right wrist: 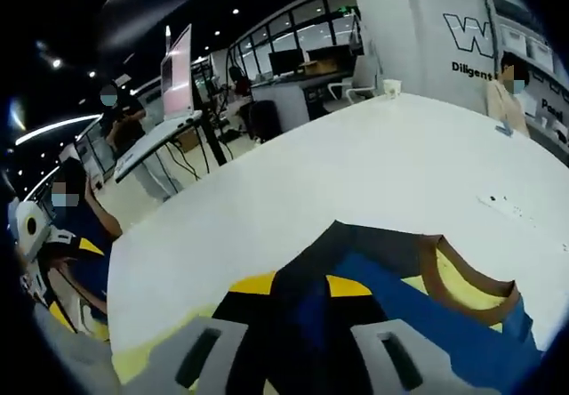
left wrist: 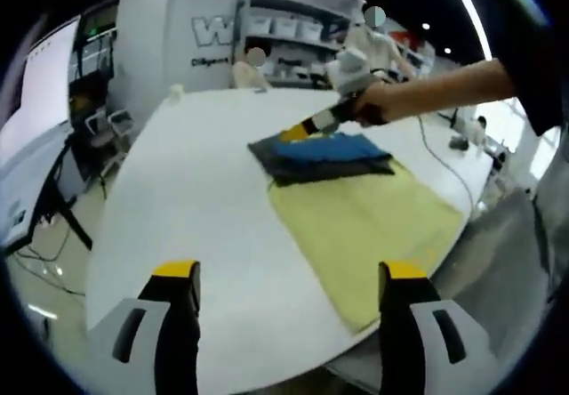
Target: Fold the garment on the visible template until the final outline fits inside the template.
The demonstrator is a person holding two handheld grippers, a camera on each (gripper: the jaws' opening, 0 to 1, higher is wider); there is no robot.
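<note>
A folded garment (left wrist: 320, 157), dark grey with a blue layer on top, lies across the far end of the yellow template (left wrist: 373, 226) on the white table (left wrist: 204, 190). A person's arm brings my right gripper (left wrist: 298, 132) in from the right, its yellow tips at the garment's far left edge. In the right gripper view, my right gripper (right wrist: 300, 286) is shut on the garment (right wrist: 400, 306), with dark and blue fabric pinched between the tips. A brown collar curves over the template (right wrist: 458, 290). My left gripper (left wrist: 292, 275) hangs open above the table's near edge, holding nothing.
A small white cup (left wrist: 175, 91) stands at the table's far corner, and a cable (left wrist: 437, 157) trails along the right side. Around the table (right wrist: 356, 164) are desks, a standing screen (right wrist: 178, 75), shelves (left wrist: 284, 39) and seated people. The near edge drops to the floor.
</note>
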